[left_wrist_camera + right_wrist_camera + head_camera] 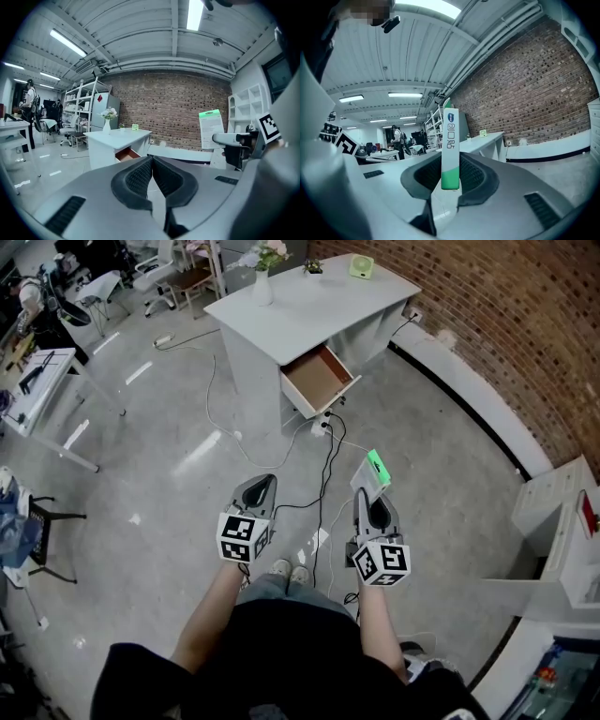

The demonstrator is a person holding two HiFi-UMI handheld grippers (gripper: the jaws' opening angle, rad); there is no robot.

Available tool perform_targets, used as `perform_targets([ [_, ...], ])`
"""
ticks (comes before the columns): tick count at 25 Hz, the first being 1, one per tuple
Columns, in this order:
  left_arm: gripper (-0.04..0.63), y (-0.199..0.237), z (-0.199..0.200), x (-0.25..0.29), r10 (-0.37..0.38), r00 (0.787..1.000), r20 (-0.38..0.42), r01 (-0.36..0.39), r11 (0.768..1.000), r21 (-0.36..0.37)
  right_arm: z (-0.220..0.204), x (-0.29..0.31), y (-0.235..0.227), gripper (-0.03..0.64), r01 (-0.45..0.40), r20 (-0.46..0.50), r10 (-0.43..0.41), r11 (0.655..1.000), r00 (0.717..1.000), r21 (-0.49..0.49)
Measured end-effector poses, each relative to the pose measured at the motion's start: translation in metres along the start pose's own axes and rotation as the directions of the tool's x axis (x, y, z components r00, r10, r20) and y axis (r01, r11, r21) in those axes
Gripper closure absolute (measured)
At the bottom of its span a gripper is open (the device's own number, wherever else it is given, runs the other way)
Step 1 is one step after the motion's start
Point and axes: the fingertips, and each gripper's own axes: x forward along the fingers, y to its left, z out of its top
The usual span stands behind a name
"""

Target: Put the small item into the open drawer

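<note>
Two grippers: L gripper [264, 481] jaws together; R gripper [369, 489] jaws clamped on one green-white packet [377, 467]; one open drawer [317, 379].

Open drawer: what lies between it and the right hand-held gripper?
Head view: floor with trailing cables and a white power strip near the drawer.

Two grippers: left gripper [263, 482] and right gripper [371, 495]. One green-and-white packet [377, 468]. One white bench [309, 310] with one open drawer [319, 377]. On the bench top: one vase of flowers [263, 285], one small potted plant [313, 268], one green boxy object [362, 266]. Two shoes [281, 568].
</note>
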Motion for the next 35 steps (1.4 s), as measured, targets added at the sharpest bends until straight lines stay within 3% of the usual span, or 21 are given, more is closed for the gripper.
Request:
perform_targets([
  [6, 0.572, 0.000, -0.009, -0.007, 0.045, 0.999, -0.006, -0.046, 0.999, -0.014, -0.006, -0.001, -0.004, 0.532, -0.032, -0.013, 0.032, 0.999, 0.999, 0.003],
  [15, 0.573, -0.008, -0.003, -0.004, 0.056, 0.998, 0.020, -0.056, 0.998, -0.010, 0.003, 0.005, -0.009, 0.532, -0.064, 0.009, 0.064, 0.998, 0.998, -0.007],
  [27, 0.572, 0.013, 0.020, 0.054, 0.050, 0.996, 0.071, -0.050, 0.999, -0.001, 0.023, 0.054, -0.028, 0.532, -0.080, 0.045, 0.082, 0.995, 0.996, -0.051],
  [35, 0.573, 0.050, 0.025, 0.113, 0.050, 0.998, 0.039, -0.049, 0.999, -0.007, 0.024, 0.127, -0.057, 0.532, -0.062, 0.036, 0.063, 0.998, 0.997, -0.033],
])
